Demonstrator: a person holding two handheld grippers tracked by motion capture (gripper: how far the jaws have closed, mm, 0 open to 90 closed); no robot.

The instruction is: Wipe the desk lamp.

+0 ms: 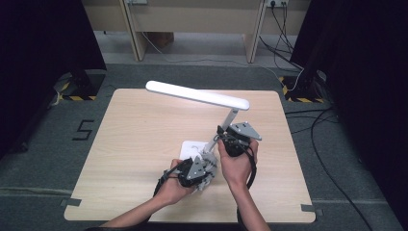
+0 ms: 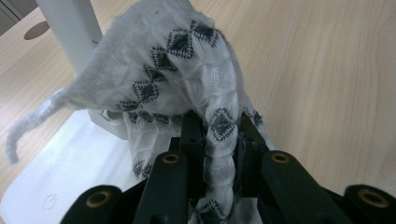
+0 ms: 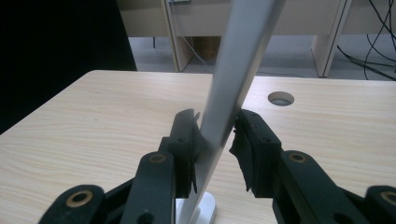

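Two grippers are at work here, one on cloth and one on the lamp. Your left gripper has its jaws pinched tight on a bunched white knitted cloth with black diamond patterns, a fold of it squeezed between the pads and the rest billowing out ahead of the jaws against the foot of the white desk lamp's slim upright arm. Your right gripper has that arm between its jaws, which stand at a middling width: the left pad seems to touch the arm, while a gap shows on the right pad's side, so it is not yet a firm clamp.

The work in hand looks like wiping the lamp while steadying it. To do it well, bring the right jaws fully onto the arm, squarely and low down as they are, so the lamp cannot tip or swivel on its flat white base, which lies just under and ahead of your left gripper in the high view. Keep the right gripper steady and let the left do the moving. Push the cloth's loose bulk, not the jaw tips, against the surface, and watch the trailing tassel at the jaws' left so it does not snag. The long white lamp head reaches out well beyond both grippers; avoid levering it.
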